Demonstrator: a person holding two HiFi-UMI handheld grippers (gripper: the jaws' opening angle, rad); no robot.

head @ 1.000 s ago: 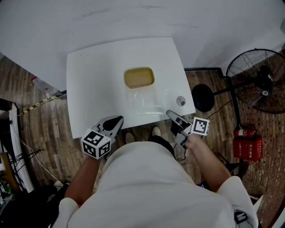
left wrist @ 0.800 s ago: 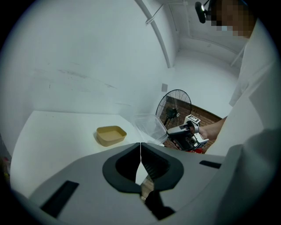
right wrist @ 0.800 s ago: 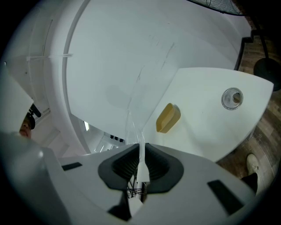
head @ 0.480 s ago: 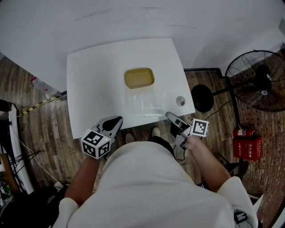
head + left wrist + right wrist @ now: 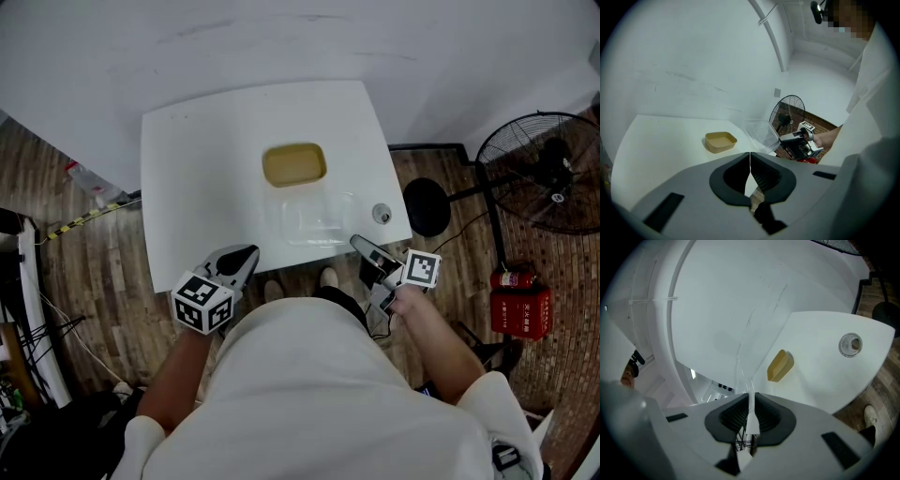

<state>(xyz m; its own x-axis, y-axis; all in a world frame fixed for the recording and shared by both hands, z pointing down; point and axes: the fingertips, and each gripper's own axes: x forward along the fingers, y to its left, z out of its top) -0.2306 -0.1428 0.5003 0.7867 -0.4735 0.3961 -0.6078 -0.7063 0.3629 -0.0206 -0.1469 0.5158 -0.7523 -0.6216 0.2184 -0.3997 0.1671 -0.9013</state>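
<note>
A clear plastic container (image 5: 309, 217) lies on the white table (image 5: 187, 187), just in front of a tan shallow tray (image 5: 293, 164). My right gripper (image 5: 355, 241) is at the table's front right and is shut on the container's near right rim. In the right gripper view the thin clear rim (image 5: 749, 357) runs up from the shut right gripper (image 5: 751, 398), with the tan tray (image 5: 780, 365) beyond it. My left gripper (image 5: 248, 254) hovers at the table's front edge, shut and holding nothing. The left gripper view shows the tan tray (image 5: 721, 141), the clear container (image 5: 761, 136) and the right gripper (image 5: 783, 138).
A small round metal piece (image 5: 382, 214) sits near the table's right front corner. A standing fan (image 5: 548, 169) with a black base (image 5: 427, 206) and a red fire extinguisher (image 5: 520, 300) stand on the wooden floor at the right. A white wall runs behind the table.
</note>
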